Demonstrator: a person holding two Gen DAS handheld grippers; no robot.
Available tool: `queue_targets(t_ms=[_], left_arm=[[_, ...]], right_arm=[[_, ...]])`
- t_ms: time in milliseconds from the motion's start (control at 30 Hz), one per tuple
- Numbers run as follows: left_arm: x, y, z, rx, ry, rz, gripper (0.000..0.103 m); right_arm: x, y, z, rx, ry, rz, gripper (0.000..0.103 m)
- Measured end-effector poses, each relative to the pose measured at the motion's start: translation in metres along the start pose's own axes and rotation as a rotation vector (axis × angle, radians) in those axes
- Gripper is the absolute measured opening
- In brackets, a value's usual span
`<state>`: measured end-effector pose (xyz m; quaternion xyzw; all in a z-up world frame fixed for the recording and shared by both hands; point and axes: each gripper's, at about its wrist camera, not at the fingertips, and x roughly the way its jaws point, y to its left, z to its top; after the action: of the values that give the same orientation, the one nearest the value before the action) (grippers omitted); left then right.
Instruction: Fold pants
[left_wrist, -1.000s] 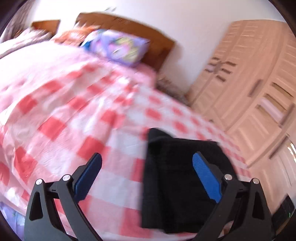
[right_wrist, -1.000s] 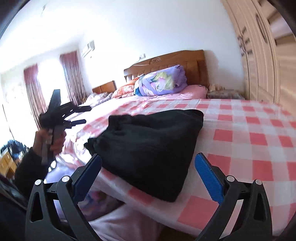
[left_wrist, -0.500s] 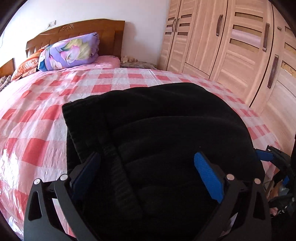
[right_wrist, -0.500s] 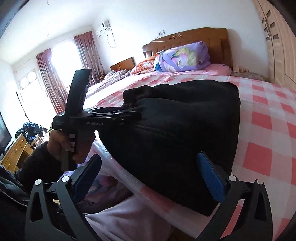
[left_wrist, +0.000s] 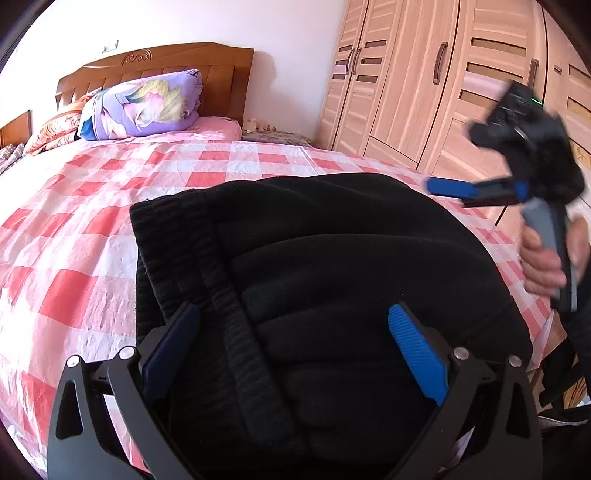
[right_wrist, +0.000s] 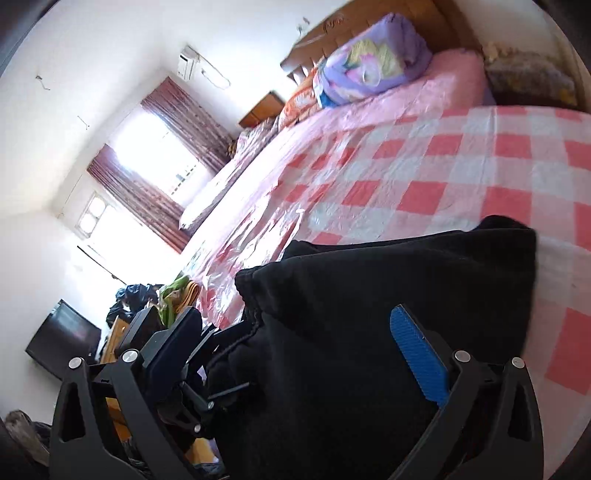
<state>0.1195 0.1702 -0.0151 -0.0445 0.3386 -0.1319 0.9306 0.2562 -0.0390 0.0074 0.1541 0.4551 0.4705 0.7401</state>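
Observation:
Folded black pants (left_wrist: 332, 266) lie in a thick stack near the foot edge of the bed (left_wrist: 92, 229), ribbed waistband to the left. My left gripper (left_wrist: 293, 332) hovers low over the stack, open, its blue pads (left_wrist: 413, 343) astride the cloth and gripping nothing. A hand (left_wrist: 543, 266) holds my right gripper (left_wrist: 443, 188) up at the right, above the pants' far corner. In the right wrist view, which is rolled sideways, the pants (right_wrist: 388, 295) fill the lower half. There my right gripper (right_wrist: 295, 339) is open and close over the cloth, and the left gripper (right_wrist: 177, 332) shows behind its left finger.
A pink checked cover spreads over the bed toward a purple pillow (left_wrist: 144, 105) and a wooden headboard (left_wrist: 159, 62). Wooden wardrobes (left_wrist: 424, 92) line the right side. A curtained window (right_wrist: 155, 155), a TV (right_wrist: 62, 339) and clutter (right_wrist: 133, 299) stand beyond the bed's left edge.
My right gripper has lifted and rolled sideways, so its view tilts. In the left wrist view it rose from the lower right edge to mid-right. My left gripper stays over the pants.

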Motion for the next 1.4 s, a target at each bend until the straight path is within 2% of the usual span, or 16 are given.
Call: queue_targets(t_ms=[67, 100, 200, 233, 300, 367, 467, 567, 733, 900, 967, 1033, 1167, 1233, 1300, 1400], left_arm=[[-0.001, 0.0, -0.001, 0.004, -0.01, -0.006, 0.102], [-0.002, 0.001, -0.002, 0.006, -0.012, -0.009, 0.102], [-0.003, 0.008, -0.004, -0.019, -0.018, -0.017, 0.102], [-0.003, 0.01, -0.005, -0.023, -0.02, -0.028, 0.102], [-0.003, 0.012, -0.006, -0.026, -0.024, -0.038, 0.102], [-0.003, 0.012, -0.005, -0.026, -0.026, -0.033, 0.102], [-0.002, 0.011, -0.006, -0.028, -0.035, -0.025, 0.102], [-0.002, 0.011, -0.007, -0.03, -0.036, -0.023, 0.102], [-0.001, 0.012, -0.005, -0.027, -0.027, -0.015, 0.102], [-0.001, 0.012, -0.007, -0.028, -0.038, -0.016, 0.102], [0.0, 0.012, -0.007, -0.031, -0.04, -0.012, 0.102], [0.0, 0.011, -0.006, -0.028, -0.034, -0.011, 0.102], [0.0, 0.011, -0.005, -0.02, -0.017, -0.01, 0.102], [0.001, 0.012, -0.004, -0.019, -0.015, -0.012, 0.102], [0.001, 0.012, -0.004, -0.018, -0.016, -0.013, 0.102], [0.001, 0.013, -0.005, -0.02, -0.024, -0.013, 0.102]], right_arm=[[0.032, -0.017, 0.019, 0.0, 0.058, -0.205, 0.098], [0.044, -0.033, 0.027, 0.055, 0.085, -0.26, 0.097], [0.037, -0.05, 0.042, 0.167, 0.023, -0.209, 0.097], [0.03, -0.042, 0.044, 0.17, -0.014, -0.212, 0.098], [0.023, -0.023, 0.046, 0.151, -0.03, -0.116, 0.098], [0.031, 0.001, 0.041, 0.127, 0.025, 0.008, 0.099], [0.075, 0.03, 0.023, 0.088, 0.222, 0.114, 0.099], [0.118, 0.034, 0.02, 0.038, 0.27, -0.013, 0.099], [0.123, 0.03, 0.049, 0.189, 0.216, -0.006, 0.099], [0.108, 0.068, 0.044, 0.061, 0.194, 0.096, 0.099], [0.124, 0.059, 0.043, 0.048, 0.218, 0.008, 0.099], [0.137, 0.035, 0.045, 0.072, 0.205, 0.006, 0.097], [0.107, 0.022, 0.065, 0.186, 0.074, -0.023, 0.098], [0.075, 0.029, 0.065, 0.18, 0.018, 0.055, 0.099], [0.037, 0.041, 0.054, 0.13, -0.036, 0.065, 0.099], [-0.028, 0.055, 0.012, 0.039, -0.143, 0.001, 0.099]])
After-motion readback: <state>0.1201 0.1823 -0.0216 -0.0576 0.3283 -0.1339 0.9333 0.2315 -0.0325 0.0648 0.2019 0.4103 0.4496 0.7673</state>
